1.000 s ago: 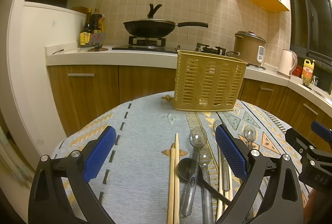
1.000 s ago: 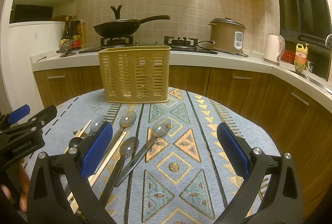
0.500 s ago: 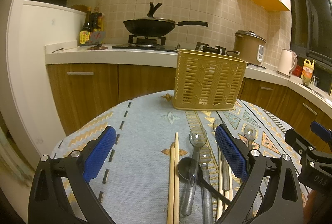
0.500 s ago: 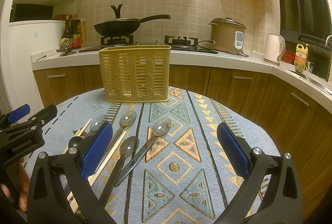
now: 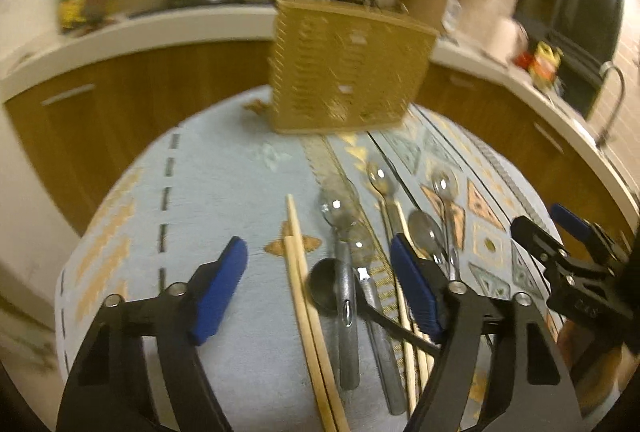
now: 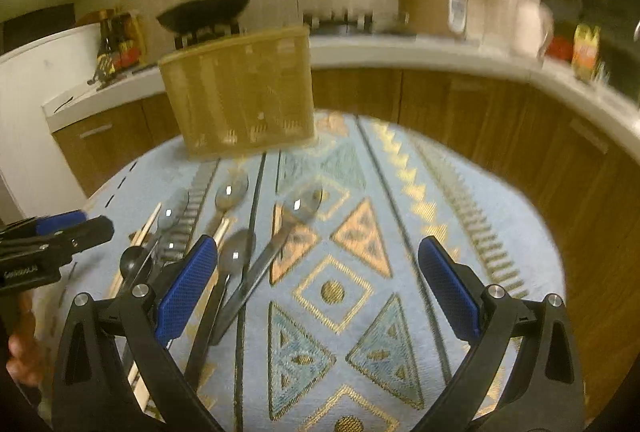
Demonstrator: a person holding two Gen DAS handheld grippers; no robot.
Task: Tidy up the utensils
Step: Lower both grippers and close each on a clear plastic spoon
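Observation:
A tan slotted utensil basket (image 5: 346, 66) (image 6: 240, 94) stands at the far side of the patterned tablecloth. Several metal spoons (image 5: 344, 272) (image 6: 280, 244), a black ladle (image 5: 326, 288) and wooden chopsticks (image 5: 308, 312) (image 6: 144, 228) lie side by side on the cloth. My left gripper (image 5: 318, 286) is open and empty, hovering over the chopsticks and spoon handles. My right gripper (image 6: 320, 296) is open and empty above the cloth, with the spoons by its left finger. Each gripper shows at the edge of the other's view.
A round table with a blue patterned cloth (image 6: 360, 272) carries everything. Behind it runs a kitchen counter (image 6: 400, 48) with a black pan (image 6: 212, 8), a rice cooker (image 6: 432, 8), bottles (image 6: 116, 44) and a kettle (image 6: 532, 28). Wooden cabinets (image 5: 160, 80) lie below.
Both grippers have tilted downward and moved forward over the utensils; both views are motion-blurred. Both jaws stay open, and the utensils and basket have not moved.

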